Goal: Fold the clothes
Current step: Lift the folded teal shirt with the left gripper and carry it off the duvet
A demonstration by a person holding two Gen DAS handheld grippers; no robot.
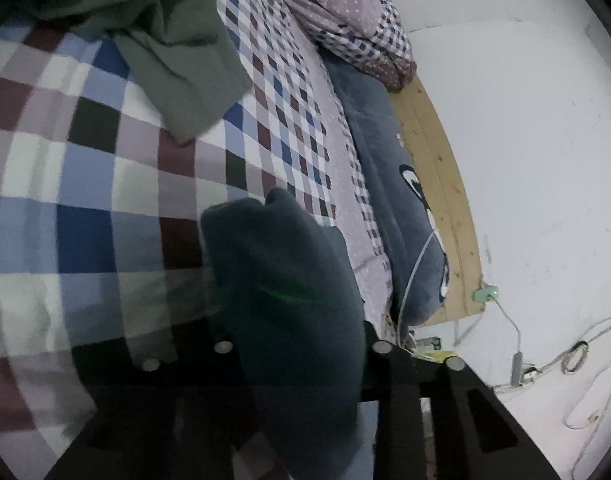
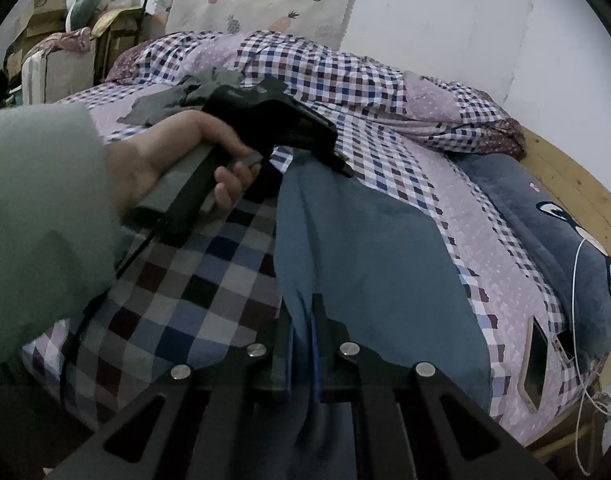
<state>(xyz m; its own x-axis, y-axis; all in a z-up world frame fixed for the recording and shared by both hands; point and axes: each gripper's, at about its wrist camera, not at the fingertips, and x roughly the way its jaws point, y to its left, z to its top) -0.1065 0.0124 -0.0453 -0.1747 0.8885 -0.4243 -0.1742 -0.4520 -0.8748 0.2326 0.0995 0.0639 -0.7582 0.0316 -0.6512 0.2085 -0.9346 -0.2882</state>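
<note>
A blue garment (image 2: 365,248) lies stretched across the checkered bed cover (image 2: 177,280). My right gripper (image 2: 305,320) is shut on its near edge, and a fold of cloth stands pinched between the fingers. At the far corner, a hand (image 2: 165,160) in a pale green sleeve holds my left gripper (image 2: 341,164), which is closed on the same garment. In the left wrist view the blue garment (image 1: 285,280) bunches up between the jaws and hides the fingertips. A grey-green garment (image 1: 173,52) lies crumpled further up the bed.
A rumpled checkered quilt (image 2: 345,76) is heaped along the wall side. A blue plush pillow (image 2: 545,232) lies by the wooden bed frame (image 2: 577,184), with a phone-like object (image 2: 537,364) beside it. Cables (image 1: 565,360) trail over the floor. Boxes (image 2: 45,40) are stacked at the back left.
</note>
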